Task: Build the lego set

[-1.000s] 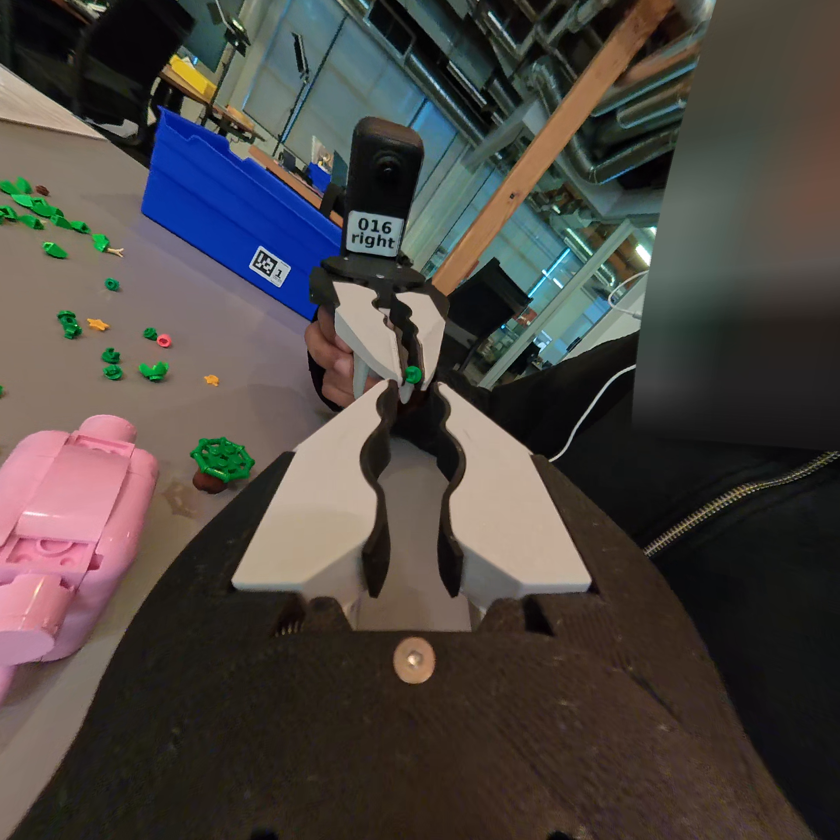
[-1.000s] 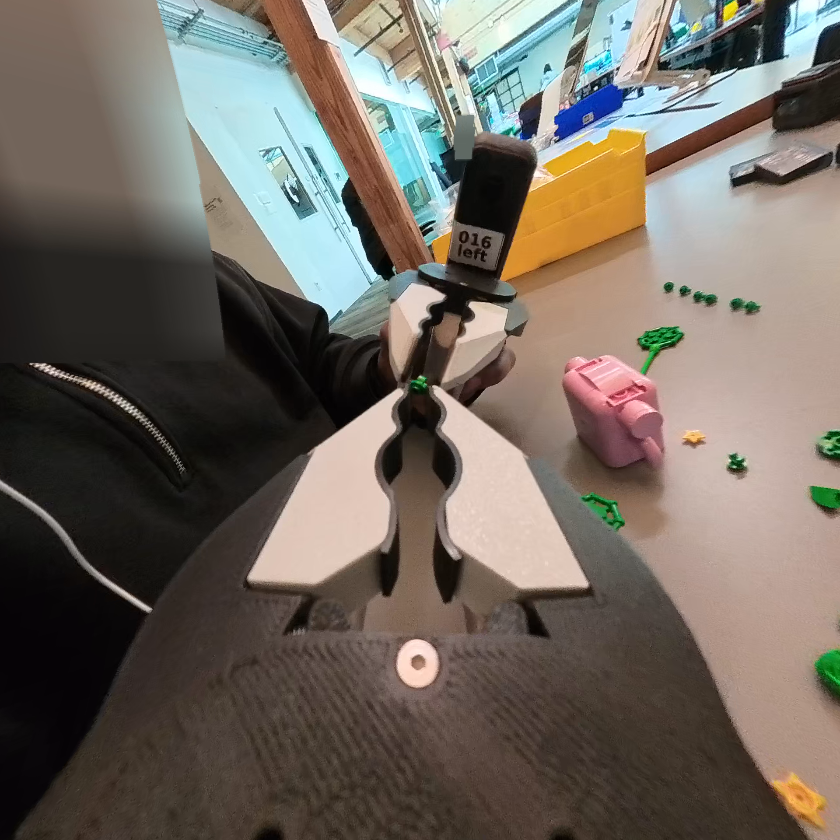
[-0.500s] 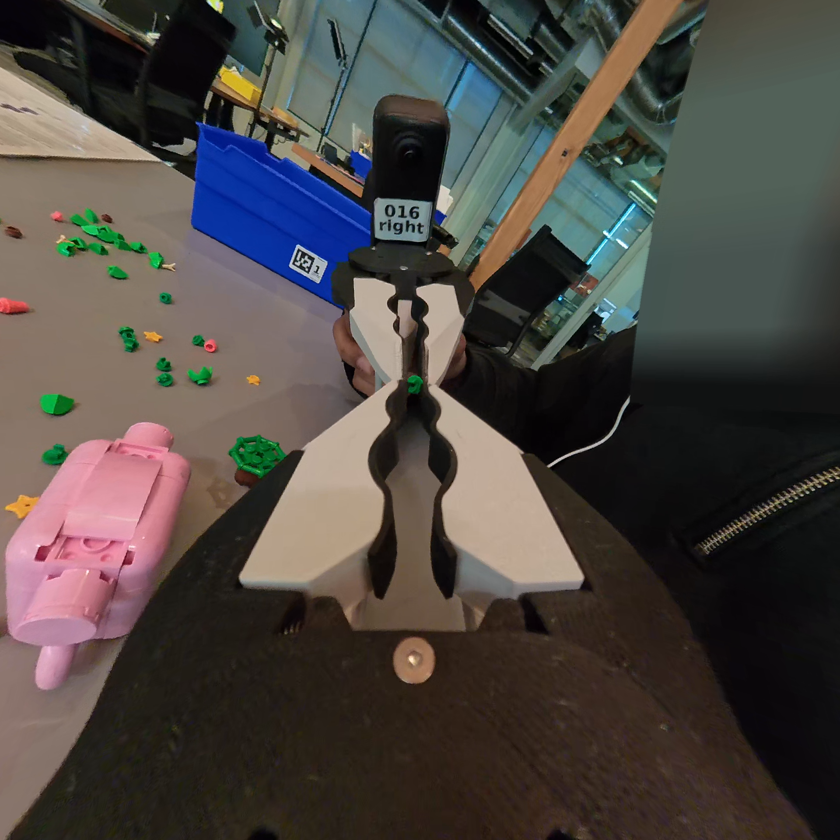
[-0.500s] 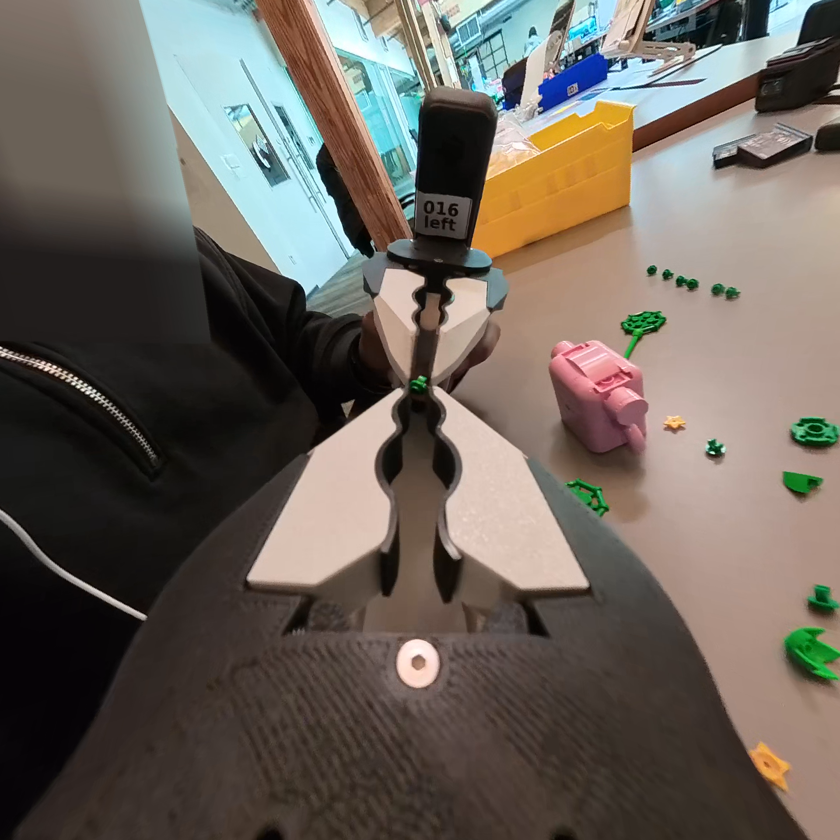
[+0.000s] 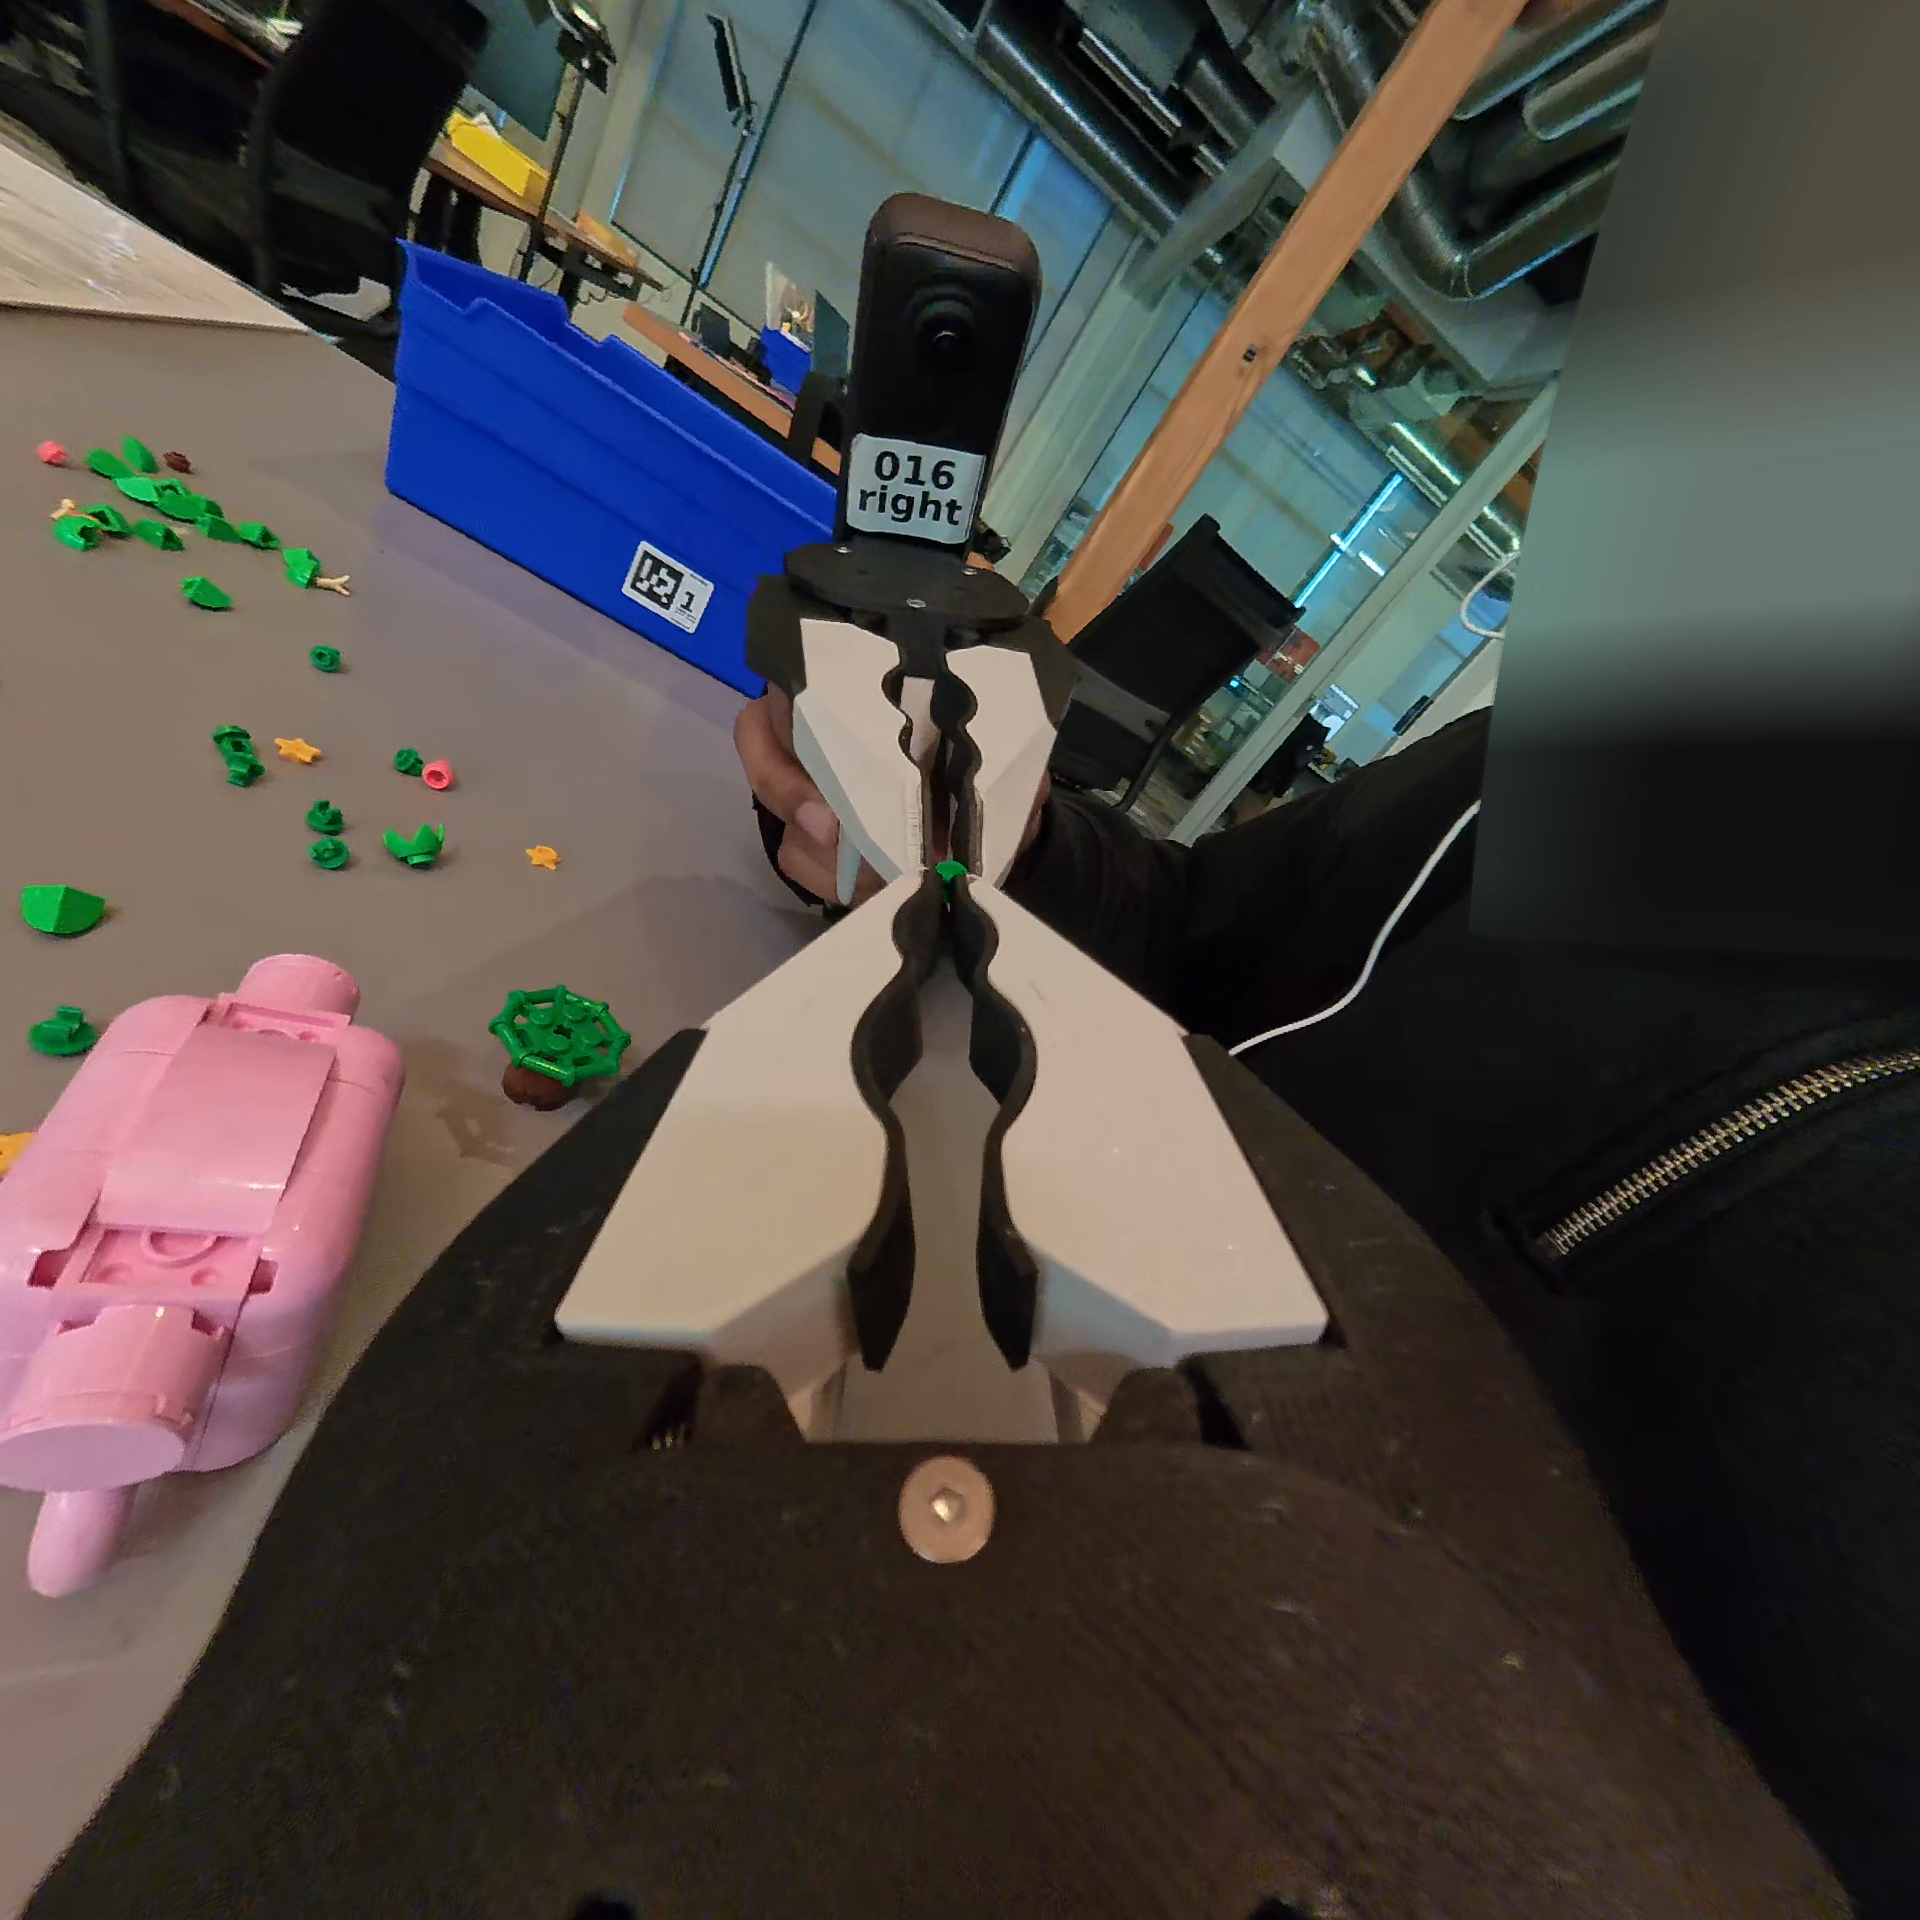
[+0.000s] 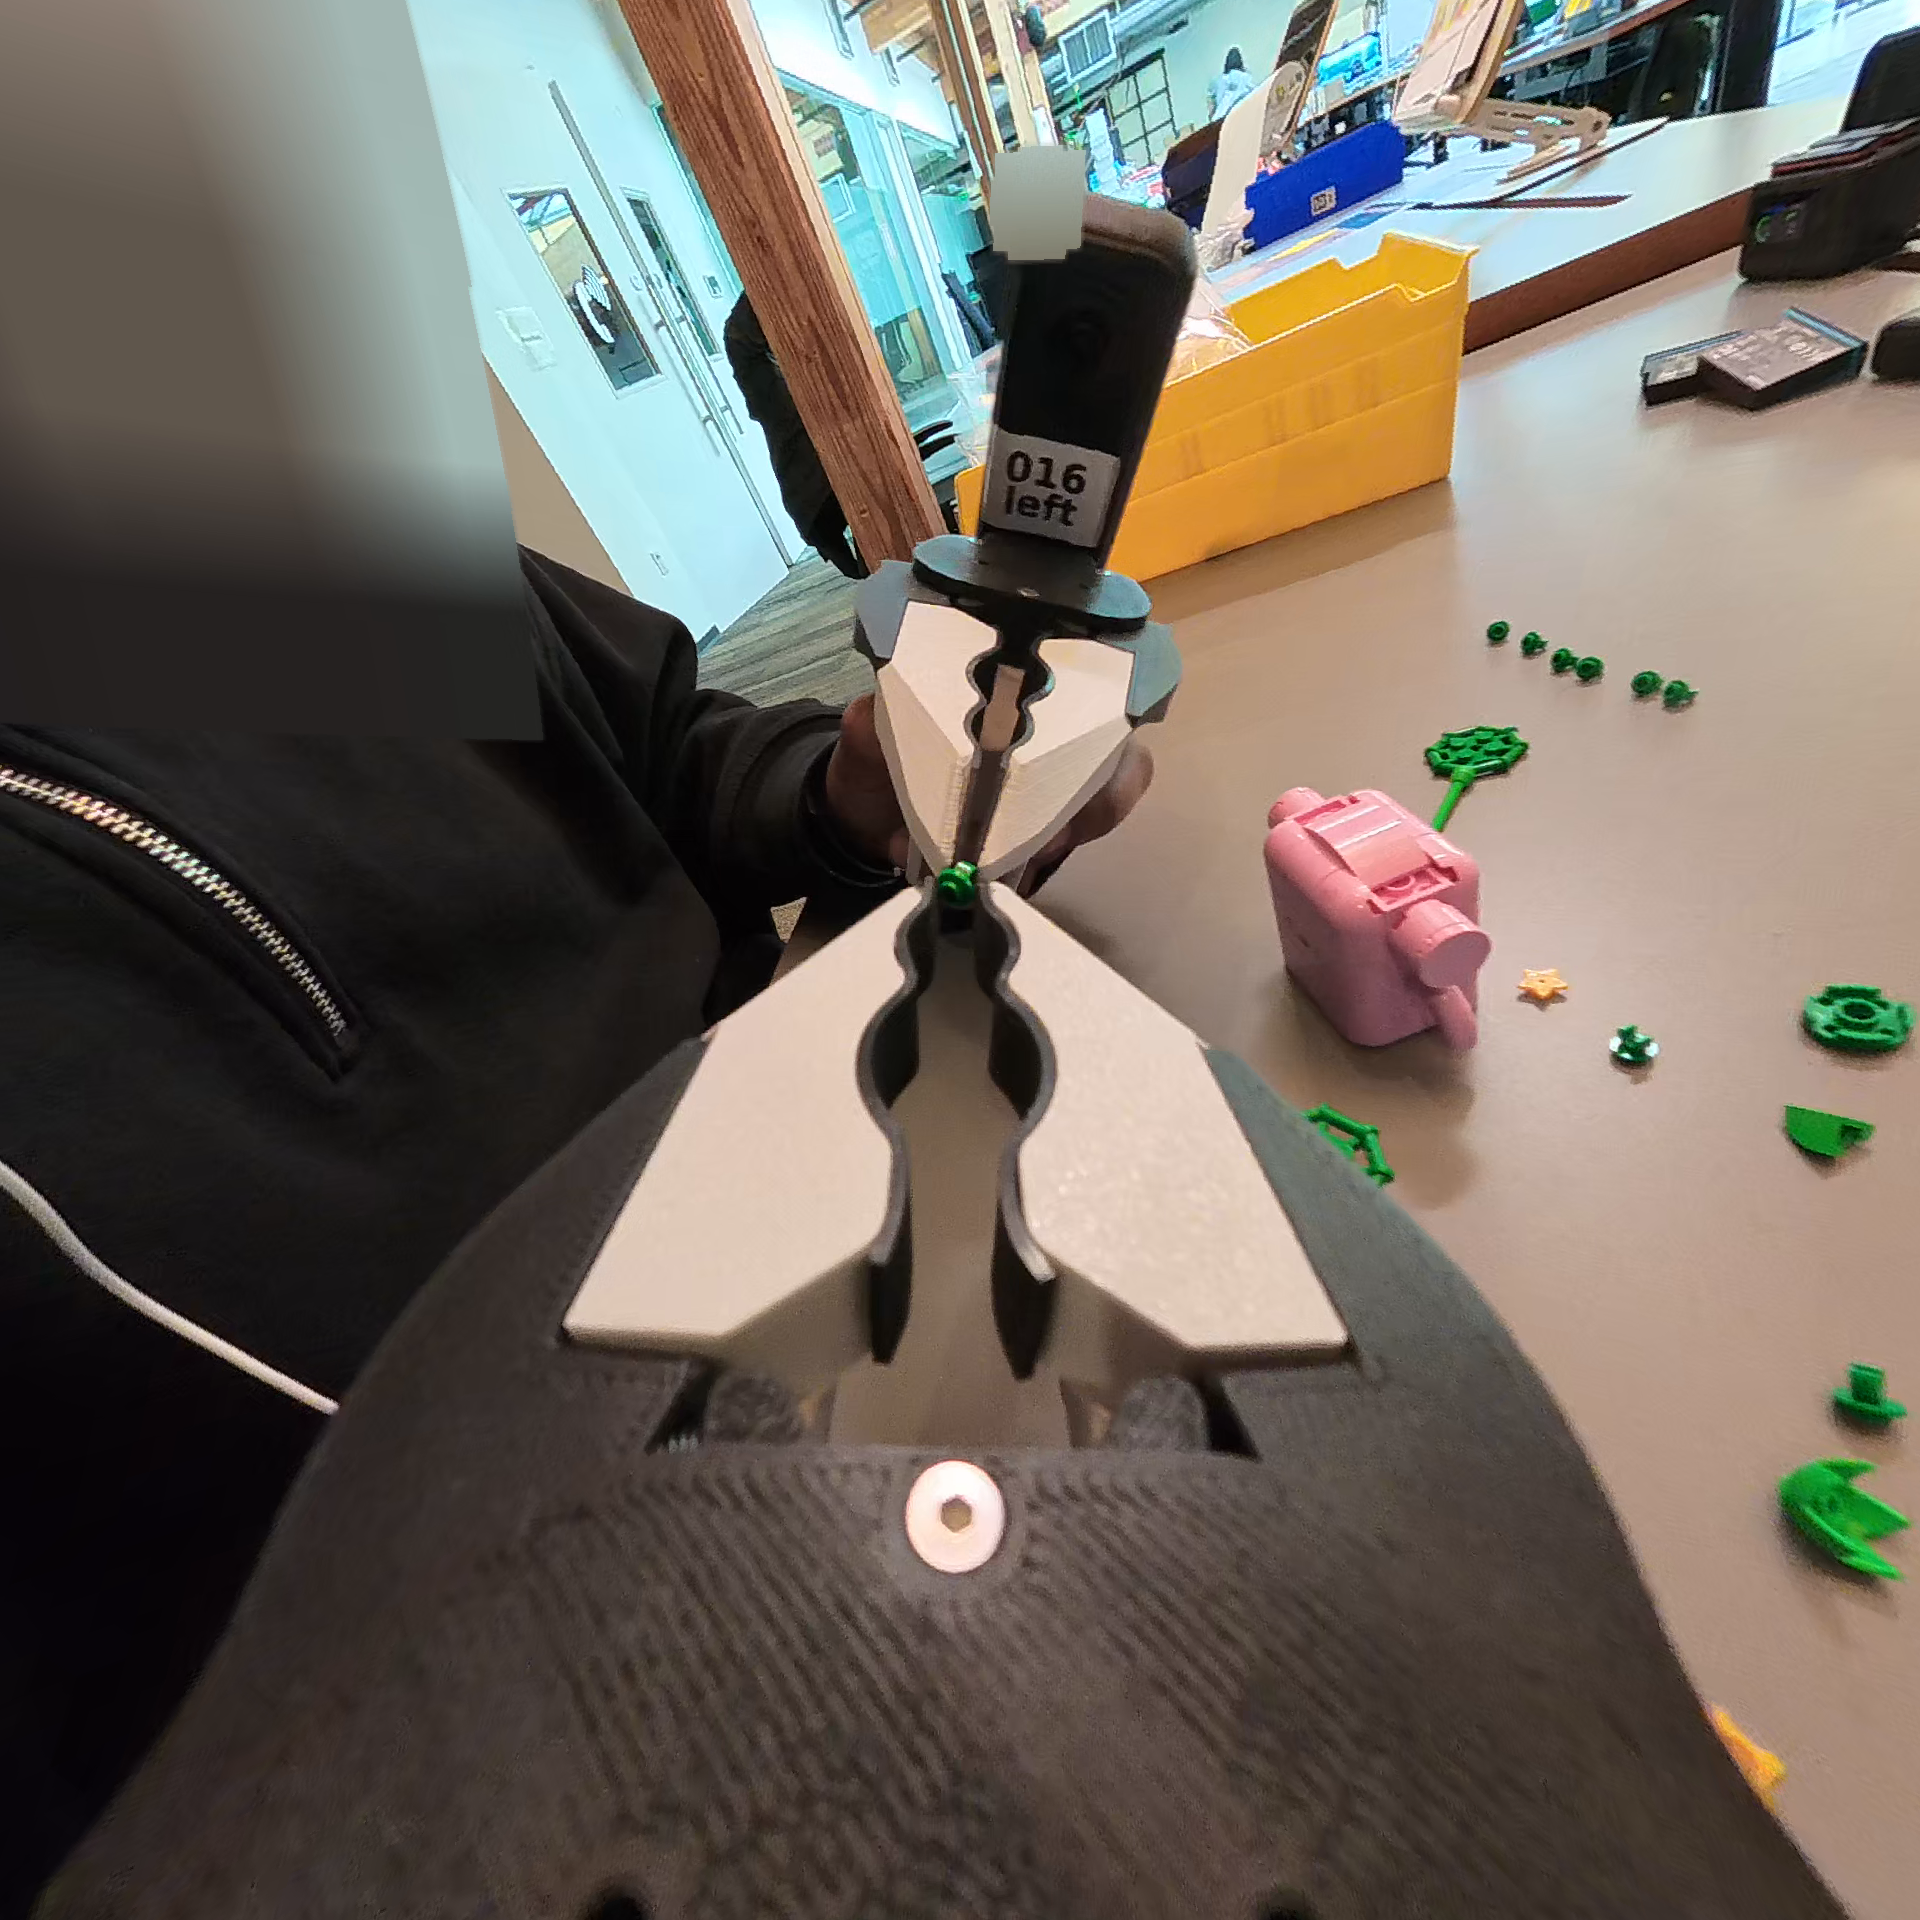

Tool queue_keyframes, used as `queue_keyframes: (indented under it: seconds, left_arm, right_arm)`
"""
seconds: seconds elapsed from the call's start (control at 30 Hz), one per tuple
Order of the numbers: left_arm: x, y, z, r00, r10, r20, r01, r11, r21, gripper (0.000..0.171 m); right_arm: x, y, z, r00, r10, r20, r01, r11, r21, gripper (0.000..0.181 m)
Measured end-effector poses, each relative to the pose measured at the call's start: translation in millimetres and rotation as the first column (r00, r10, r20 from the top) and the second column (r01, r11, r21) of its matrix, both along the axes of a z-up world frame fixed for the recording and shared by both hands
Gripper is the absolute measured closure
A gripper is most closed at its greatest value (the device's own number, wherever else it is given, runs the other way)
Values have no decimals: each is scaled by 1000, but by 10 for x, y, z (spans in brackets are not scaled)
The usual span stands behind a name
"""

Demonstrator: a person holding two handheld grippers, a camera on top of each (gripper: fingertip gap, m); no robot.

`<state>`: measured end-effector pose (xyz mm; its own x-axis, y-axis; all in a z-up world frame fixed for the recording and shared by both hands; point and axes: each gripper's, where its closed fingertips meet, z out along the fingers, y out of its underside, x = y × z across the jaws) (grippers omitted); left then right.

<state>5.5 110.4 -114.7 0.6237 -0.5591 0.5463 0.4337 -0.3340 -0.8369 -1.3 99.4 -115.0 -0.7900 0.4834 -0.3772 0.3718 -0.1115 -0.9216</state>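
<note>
My left gripper [image 5: 948,902] and right gripper [image 6: 954,902] point at each other, tip to tip, above the table's near edge. A small green lego piece [image 5: 948,871] sits pinched where the tips meet; it also shows in the right wrist view [image 6: 952,883]. Both jaws are narrowed onto it. The right gripper [image 5: 940,857] faces me in the left wrist view, the left gripper [image 6: 964,857] in the right wrist view. A pink lego body [image 5: 187,1195] lies on the grey table [image 5: 623,831], apart from both grippers; the right wrist view shows it too [image 6: 1371,914].
A green web-shaped piece [image 5: 559,1039] lies beside the pink body. Several loose green, orange and pink pieces [image 5: 332,821] are scattered over the table. A blue bin [image 5: 582,468] and a yellow bin [image 6: 1309,405] stand farther back. A person's black jacket [image 6: 312,1039] is close behind the grippers.
My left gripper's jaws have narrowed around the green piece at the right gripper's tip. Both grippers have shifted slightly, so the pink body looks nearer in the left wrist view.
</note>
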Motion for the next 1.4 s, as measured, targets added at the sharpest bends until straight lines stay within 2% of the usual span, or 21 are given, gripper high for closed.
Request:
queue_keyframes:
  seconds: [0.27, 0.37, 0.5, 0.67, 0.77, 0.87, 1.07, 1.17, 1.4]
  left_arm:
    - [1, -8, 9, 1000, -14, 23, 14, 1000, 1, 171]
    - [-11, -3, -9, 999, -16, 36, 16, 1000, -11, 171]
    - [-15, -2, -26, 994, -42, 102, 46, 998, -38, 163]
    - [4, -12, -53, 966, -102, 236, 124, 989, -84, 152]
    - [23, -20, -68, 941, -132, 311, 173, 979, -107, 153]
    - [5, -11, -93, 936, -125, 330, 174, 977, -125, 164]
    - [-6, -22, -59, 917, -139, 373, 194, 974, -113, 167]
    - [-49, -22, -30, 908, -130, 398, 185, 978, -101, 168]
    - [-90, -2, -20, 912, -102, 397, 152, 983, -98, 168]
  right_arm:
    - [-9, 1, 1, 1000, -4, -17, 4, 1000, 12, 177]
    - [-20, 14, -10, 997, -28, -69, 33, 998, 62, 177]
    - [-34, 6, -22, 984, -61, -167, 90, 981, 172, 177]
    - [-65, 9, -121, 956, -79, -283, 176, 925, 338, 177]
    - [-75, -10, -176, 942, -66, -328, 208, 884, 419, 177]
    - [-69, -26, -151, 929, -66, -363, 233, 868, 439, 177]
    - [-89, -14, -102, 918, -80, -388, 255, 870, 423, 177]
    - [-106, 51, -45, 882, -106, -460, 327, 840, 433, 169]
    - [-90, 27, -21, 803, -67, -592, 440, 736, 514, 177]
